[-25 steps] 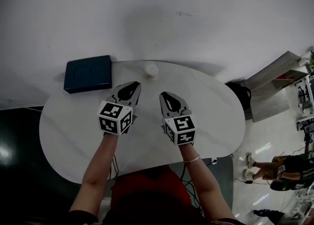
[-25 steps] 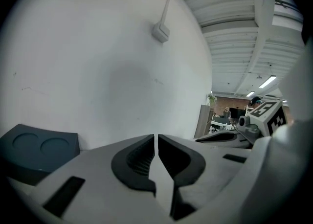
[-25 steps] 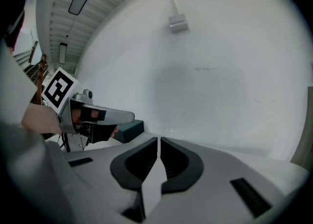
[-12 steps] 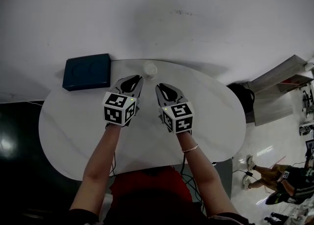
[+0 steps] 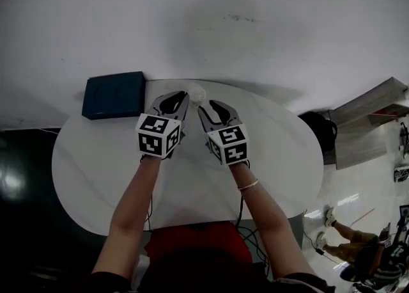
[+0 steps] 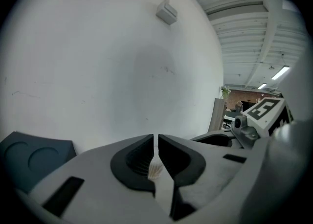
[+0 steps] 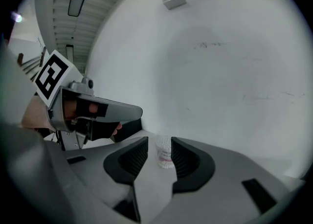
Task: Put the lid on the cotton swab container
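Opening its jaws, the right gripper (image 7: 159,145) frames the untouched cotton swab container (image 7: 165,153), upright, long axis vertical, at the far rim of the table (image 5: 96,176), upper middle of the head view. The left gripper (image 6: 156,142) has its jaws nearly together. Both grippers sit closer to the container than a second ago. Whether it is capped is unclear.

no readable text; print on the cotton swab container (image 7: 165,154) is blurred
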The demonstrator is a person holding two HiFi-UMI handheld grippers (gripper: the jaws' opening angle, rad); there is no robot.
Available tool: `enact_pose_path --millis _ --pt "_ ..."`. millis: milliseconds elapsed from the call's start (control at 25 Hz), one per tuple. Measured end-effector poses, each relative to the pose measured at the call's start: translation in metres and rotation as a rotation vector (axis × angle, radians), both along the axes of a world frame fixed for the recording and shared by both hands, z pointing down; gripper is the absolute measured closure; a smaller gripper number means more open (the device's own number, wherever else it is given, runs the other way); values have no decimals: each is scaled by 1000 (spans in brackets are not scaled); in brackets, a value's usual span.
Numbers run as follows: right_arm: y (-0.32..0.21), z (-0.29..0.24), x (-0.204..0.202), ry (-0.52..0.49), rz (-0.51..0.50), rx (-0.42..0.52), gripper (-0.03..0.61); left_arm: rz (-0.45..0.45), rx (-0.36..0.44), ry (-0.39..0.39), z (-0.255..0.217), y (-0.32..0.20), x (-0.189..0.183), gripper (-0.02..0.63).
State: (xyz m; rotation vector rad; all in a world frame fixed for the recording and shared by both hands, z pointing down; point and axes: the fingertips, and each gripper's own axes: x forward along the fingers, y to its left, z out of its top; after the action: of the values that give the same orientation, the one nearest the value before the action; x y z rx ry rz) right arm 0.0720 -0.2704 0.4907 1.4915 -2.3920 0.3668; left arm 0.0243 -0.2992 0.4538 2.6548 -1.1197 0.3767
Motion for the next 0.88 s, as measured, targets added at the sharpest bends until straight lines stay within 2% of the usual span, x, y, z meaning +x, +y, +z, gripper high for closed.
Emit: enact_pose_path --millis 80,200,320,640,880 --pt "-5 5 -1 8 -9 -8 417 -14 -4 8 0 -7 -1 588" --pt "-10 17 -4 25 -21 -24 340 -38 -10 8 3 -14 -6 588" --pt "-16 28 -5 44 -40 -43 307 -49 -26 19 7 -21 -7 588" --pt "-37 47 -12 93 -63 -72 295 -14 -70 19 16 -24 5 588" --pt "-43 57 -16 83 -66 -71 295 -3 -88 11 20 -26 9 588"
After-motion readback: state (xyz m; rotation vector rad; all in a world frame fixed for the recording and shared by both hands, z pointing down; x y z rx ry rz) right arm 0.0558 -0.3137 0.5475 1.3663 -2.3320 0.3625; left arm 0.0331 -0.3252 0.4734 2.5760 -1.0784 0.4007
